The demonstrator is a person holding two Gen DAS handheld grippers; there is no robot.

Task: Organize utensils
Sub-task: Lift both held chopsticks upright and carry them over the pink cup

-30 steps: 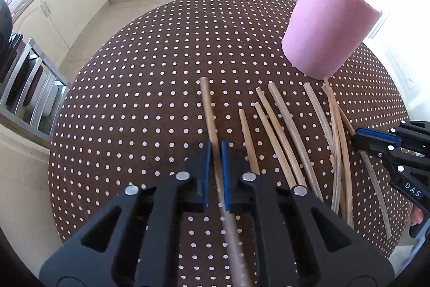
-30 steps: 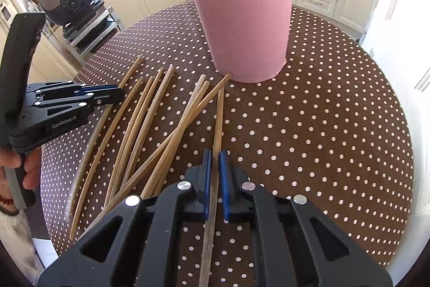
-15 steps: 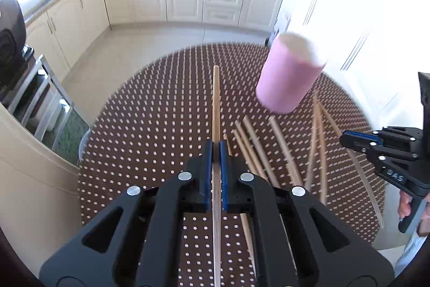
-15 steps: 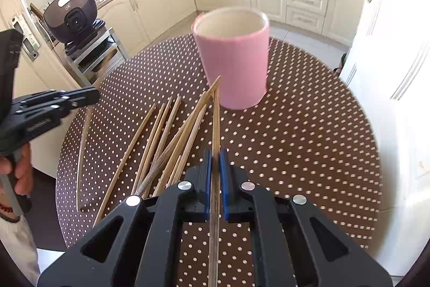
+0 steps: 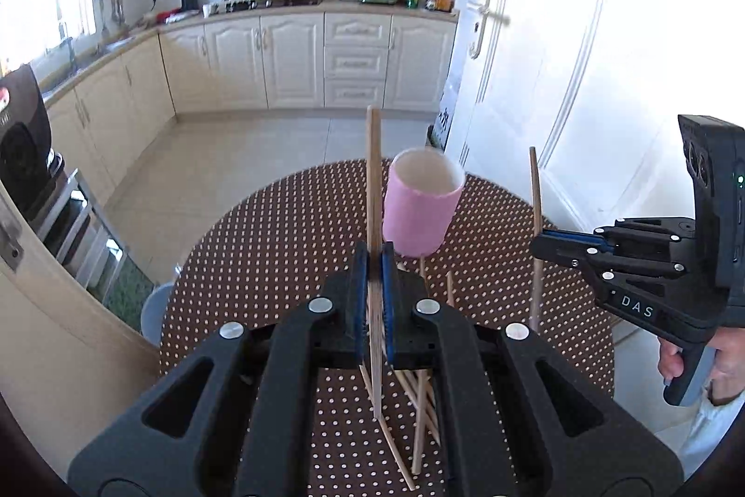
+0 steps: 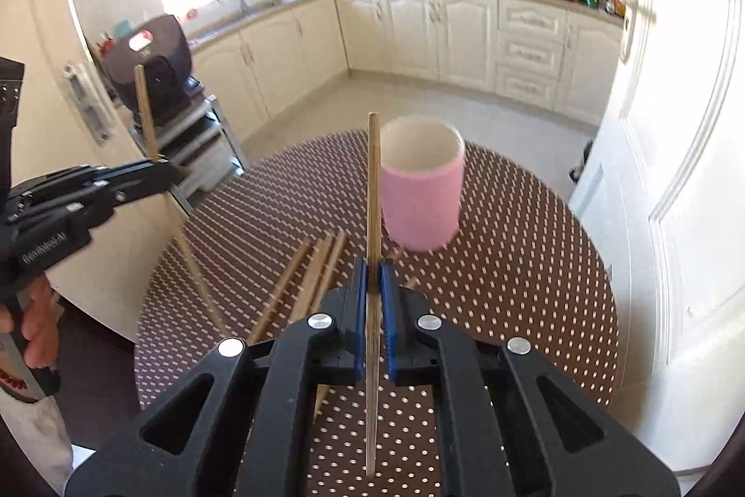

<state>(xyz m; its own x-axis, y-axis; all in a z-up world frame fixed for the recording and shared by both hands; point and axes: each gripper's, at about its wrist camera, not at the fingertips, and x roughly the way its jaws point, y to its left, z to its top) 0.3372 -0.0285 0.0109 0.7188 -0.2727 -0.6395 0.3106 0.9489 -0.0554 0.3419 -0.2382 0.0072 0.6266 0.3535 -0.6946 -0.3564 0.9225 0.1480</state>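
Note:
A pink cup [image 5: 423, 208] stands upright on the far part of the round dotted table [image 5: 279, 245]; it also shows in the right wrist view [image 6: 421, 189]. My left gripper [image 5: 373, 264] is shut on a wooden chopstick [image 5: 373, 171] held upright, high above the table. My right gripper [image 6: 374, 278] is shut on another chopstick [image 6: 372, 180], also upright. Each gripper shows in the other's view, the right gripper [image 5: 542, 243] and the left gripper [image 6: 165, 166]. Several chopsticks [image 6: 302, 282] still lie on the table near the cup.
A rack with a dark appliance [image 6: 158, 73] stands left of the table. A white door [image 5: 558, 54] is close on the right. Kitchen cabinets [image 5: 288, 59] line the far wall. A pale stool [image 5: 156, 310] sits at the table's left edge.
Both grippers have lifted their chopsticks off the table and risen well above it, tilting up so the sticks stand upright. The cup now looks smaller and farther.

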